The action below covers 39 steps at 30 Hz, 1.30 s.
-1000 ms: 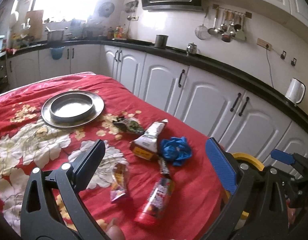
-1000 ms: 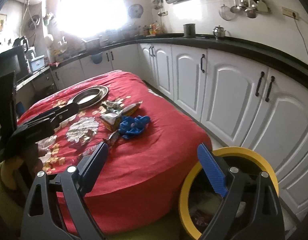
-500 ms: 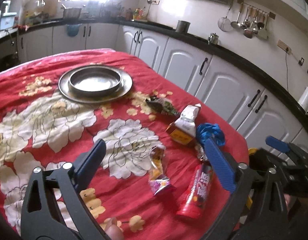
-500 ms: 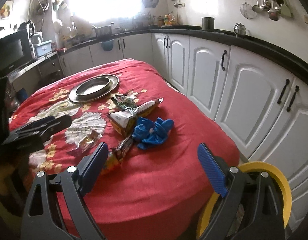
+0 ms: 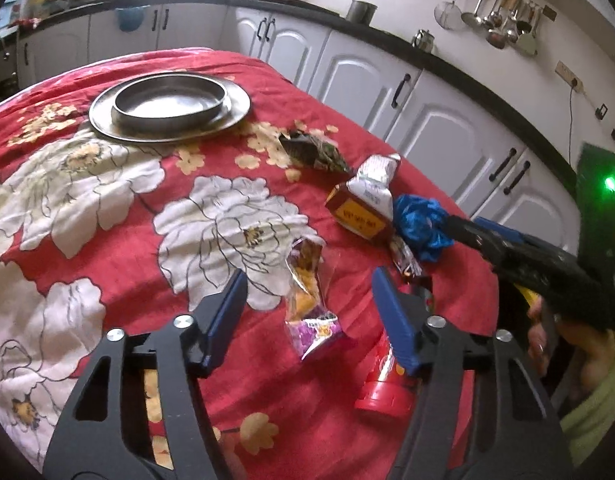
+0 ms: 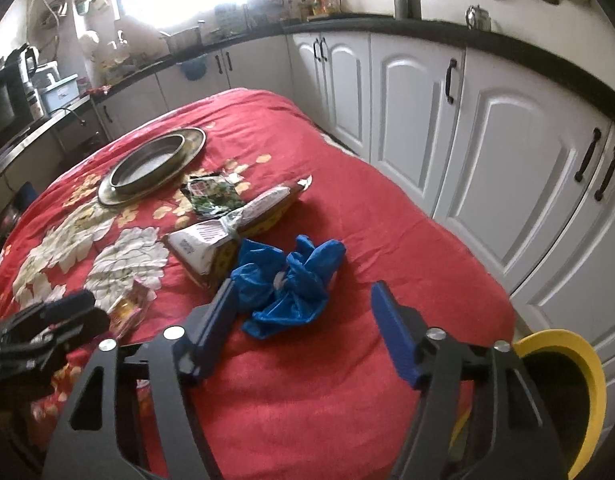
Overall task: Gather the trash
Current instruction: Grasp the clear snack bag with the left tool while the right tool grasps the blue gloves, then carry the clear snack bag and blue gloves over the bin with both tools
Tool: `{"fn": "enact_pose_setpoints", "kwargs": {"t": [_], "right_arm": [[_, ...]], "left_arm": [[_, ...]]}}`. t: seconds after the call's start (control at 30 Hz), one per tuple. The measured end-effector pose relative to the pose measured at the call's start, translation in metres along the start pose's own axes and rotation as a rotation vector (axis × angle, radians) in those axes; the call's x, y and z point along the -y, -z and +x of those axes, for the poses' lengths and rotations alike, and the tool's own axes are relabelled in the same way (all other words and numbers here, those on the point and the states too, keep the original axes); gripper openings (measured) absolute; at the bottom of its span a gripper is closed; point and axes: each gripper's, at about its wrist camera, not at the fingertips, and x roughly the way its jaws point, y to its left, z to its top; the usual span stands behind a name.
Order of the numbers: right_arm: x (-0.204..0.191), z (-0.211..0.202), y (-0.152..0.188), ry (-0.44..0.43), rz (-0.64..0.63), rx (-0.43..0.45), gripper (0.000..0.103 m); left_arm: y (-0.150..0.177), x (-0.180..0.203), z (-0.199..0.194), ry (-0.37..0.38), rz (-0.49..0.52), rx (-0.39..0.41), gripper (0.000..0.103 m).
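Observation:
Trash lies on the red flowered tablecloth (image 5: 107,208). My left gripper (image 5: 311,312) is open, its jaws astride a yellow-purple snack wrapper (image 5: 311,300). A red tube (image 5: 387,380) lies just right of it, partly behind my right finger. My right gripper (image 6: 303,320) is open, low over a crumpled blue plastic bag (image 6: 291,284), also in the left wrist view (image 5: 421,226). A brown-white packet (image 6: 227,236) and a green wrapper (image 6: 211,196) lie beyond. The right gripper also shows in the left wrist view (image 5: 527,256).
A steel plate with a bowl (image 5: 169,106) stands at the table's far side. A yellow-rimmed bin (image 6: 567,392) stands on the floor by the table's right edge. White cabinets (image 6: 487,152) run along the right.
Both grippers have moved forward and down over the table: the left one onto the snack wrapper, the right one away from the bin to the blue bag.

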Motion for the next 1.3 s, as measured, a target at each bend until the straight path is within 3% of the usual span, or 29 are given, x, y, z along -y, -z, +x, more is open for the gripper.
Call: {"fn": "enact_pose_setpoints", "kwargs": {"t": [0.17,0.37,0.57,0.83,1.3], "right_arm": [[0.001,0.019,-0.004,-0.014,0.021,-0.036,0.048],[0.0,0.032,-0.002,-0.042,0.02,-0.064,0.03],[0.004,0.029,0.004,-0.065,0.031,-0.062,0.022],[0.011,0.01,0.01,-0.071,0.051,-0.03,0.011],[0.02,-0.036,0.02,-0.073,0.042,0.025,0.01]], "left_arm": [[0.004,0.0,0.004,0.016,-0.005,-0.033,0.044],[0.009,-0.001,0.011,0.029,-0.011,-0.072,0.025],[0.01,-0.002,0.017,0.031,-0.009,-0.095,0.017],[0.009,0.001,0.013,0.029,0.013,-0.081,0.016],[-0.001,0.008,-0.012,0.027,0.029,0.019,0.016]]}}
